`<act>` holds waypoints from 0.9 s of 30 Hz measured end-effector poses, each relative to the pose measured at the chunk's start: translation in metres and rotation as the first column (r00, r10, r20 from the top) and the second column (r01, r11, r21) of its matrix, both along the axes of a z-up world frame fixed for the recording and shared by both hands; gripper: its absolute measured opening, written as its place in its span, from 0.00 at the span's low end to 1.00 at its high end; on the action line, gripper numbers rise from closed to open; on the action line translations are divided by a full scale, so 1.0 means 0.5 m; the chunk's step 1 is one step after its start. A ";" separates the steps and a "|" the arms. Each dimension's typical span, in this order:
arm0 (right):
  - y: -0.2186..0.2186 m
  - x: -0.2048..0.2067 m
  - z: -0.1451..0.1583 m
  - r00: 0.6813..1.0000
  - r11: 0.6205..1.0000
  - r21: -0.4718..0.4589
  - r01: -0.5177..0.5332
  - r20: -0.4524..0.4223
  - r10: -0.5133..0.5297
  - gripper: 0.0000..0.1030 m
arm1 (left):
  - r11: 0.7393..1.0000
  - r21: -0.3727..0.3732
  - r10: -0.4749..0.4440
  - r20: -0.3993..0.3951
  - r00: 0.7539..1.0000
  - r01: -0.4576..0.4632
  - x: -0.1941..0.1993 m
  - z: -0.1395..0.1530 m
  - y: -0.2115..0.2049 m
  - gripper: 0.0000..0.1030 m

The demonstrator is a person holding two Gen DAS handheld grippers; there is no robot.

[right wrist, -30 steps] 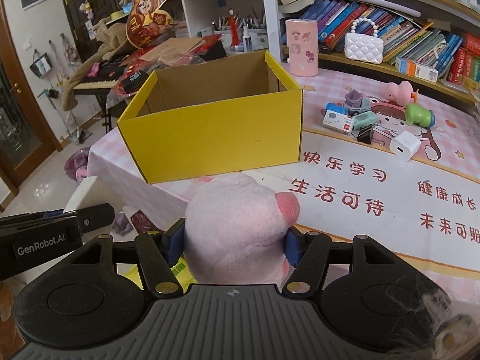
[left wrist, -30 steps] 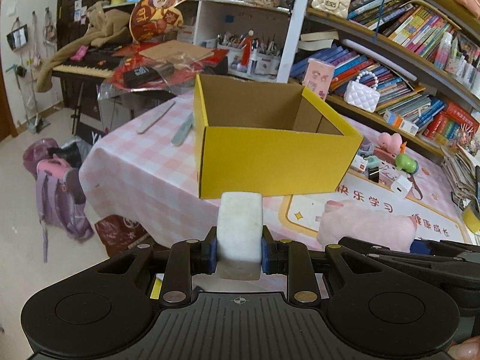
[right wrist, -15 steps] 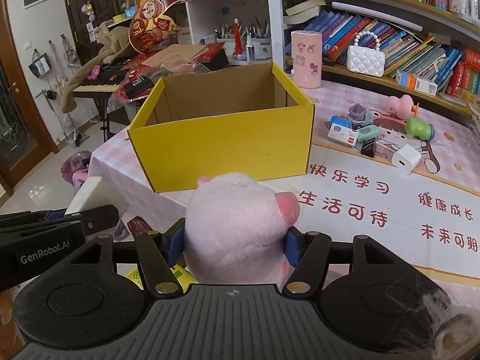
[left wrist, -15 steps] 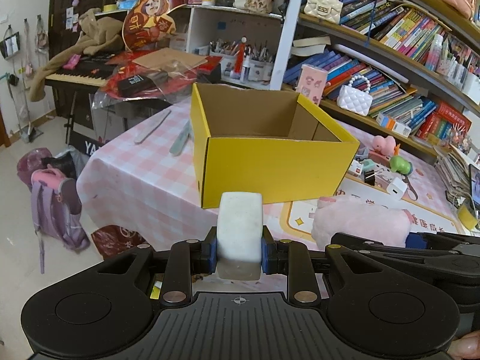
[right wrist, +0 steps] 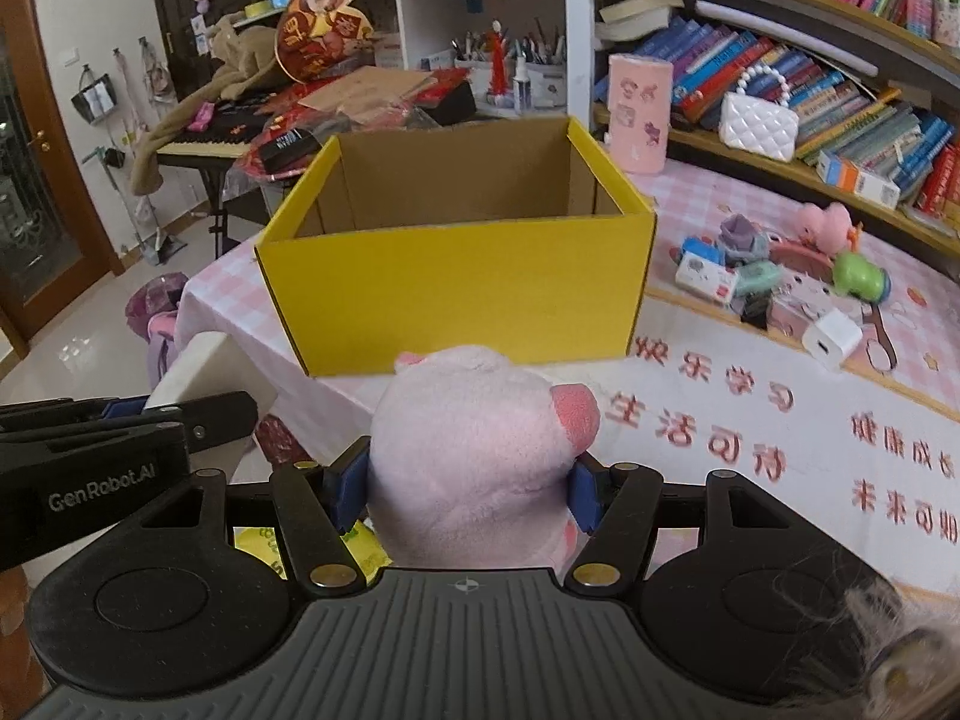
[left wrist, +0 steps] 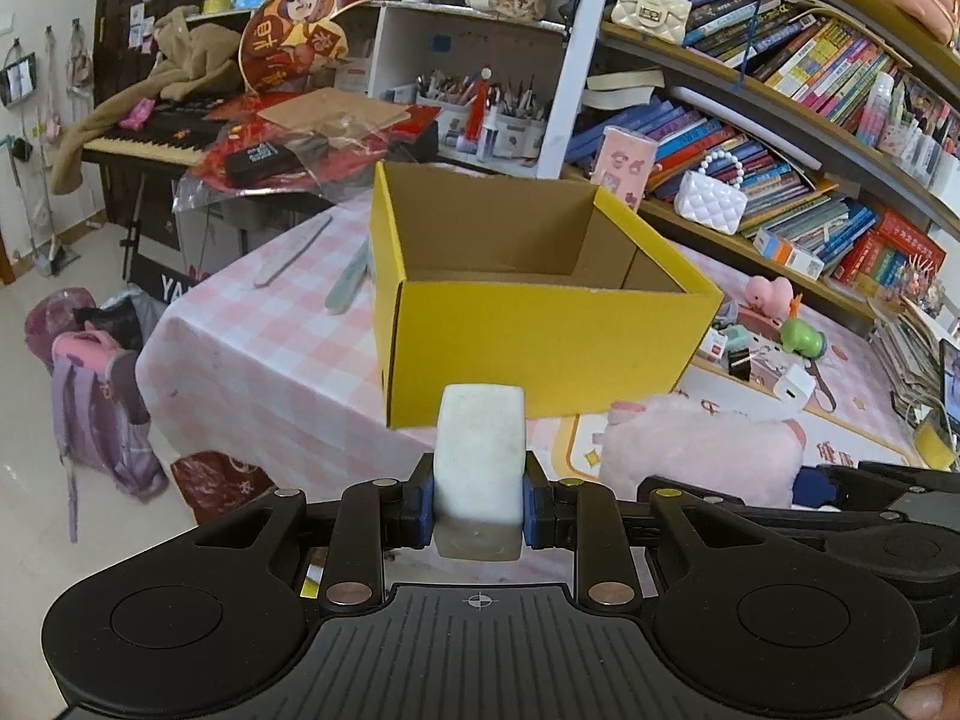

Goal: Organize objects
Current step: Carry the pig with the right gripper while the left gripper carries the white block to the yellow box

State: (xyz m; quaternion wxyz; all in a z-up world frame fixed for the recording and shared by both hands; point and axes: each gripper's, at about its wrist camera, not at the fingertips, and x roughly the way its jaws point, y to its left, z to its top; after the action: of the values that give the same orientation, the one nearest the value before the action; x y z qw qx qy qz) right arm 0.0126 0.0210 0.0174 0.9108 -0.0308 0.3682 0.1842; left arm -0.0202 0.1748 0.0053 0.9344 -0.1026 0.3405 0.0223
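Note:
An open yellow cardboard box (left wrist: 540, 348) stands empty on the pink checked table (left wrist: 270, 360). My left gripper (left wrist: 478, 510) is shut on a white rectangular block (left wrist: 479, 450), held just in front of the box's near wall. My right gripper (right wrist: 465, 492) is shut on a pink plush pig (right wrist: 474, 450), also short of the box (right wrist: 456, 288). The two grippers are side by side. The plush (left wrist: 696, 456) shows at the right of the left wrist view. The block (right wrist: 210, 372) shows at the left of the right wrist view.
Small toys lie to the right of the box: a white charger (right wrist: 831, 339), a green toy (right wrist: 861, 276) and a pink figure (right wrist: 831, 228). A pink cylinder (right wrist: 637, 111) stands behind the box. Bookshelves (left wrist: 810, 120) line the back. A backpack (left wrist: 90, 396) lies on the floor at left.
Both grippers keep the same hold on the block and the plush. The box has shifted only slightly in each view; nothing else has moved.

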 end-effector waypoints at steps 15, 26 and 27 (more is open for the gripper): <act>0.011 0.195 0.118 0.985 0.992 0.107 -0.068 0.167 0.049 0.59 | 0.994 -0.091 0.076 0.144 0.987 -0.063 0.184 0.118 0.020 0.24; 0.070 0.418 0.037 0.975 0.981 -0.067 -0.183 0.113 0.189 0.59 | 0.989 -0.009 0.147 0.009 0.989 -0.146 0.365 0.046 0.016 0.24; 0.077 0.434 0.029 0.972 0.975 -0.088 -0.203 0.103 0.211 0.59 | 0.989 0.001 0.150 -0.001 0.989 -0.150 0.376 0.041 0.016 0.24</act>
State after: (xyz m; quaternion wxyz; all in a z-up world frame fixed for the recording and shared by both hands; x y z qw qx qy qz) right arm 0.2295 0.0597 0.0316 0.9039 -0.1144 0.3183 0.2618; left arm 0.1679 0.1830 0.0259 0.9298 -0.1274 0.3324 0.0928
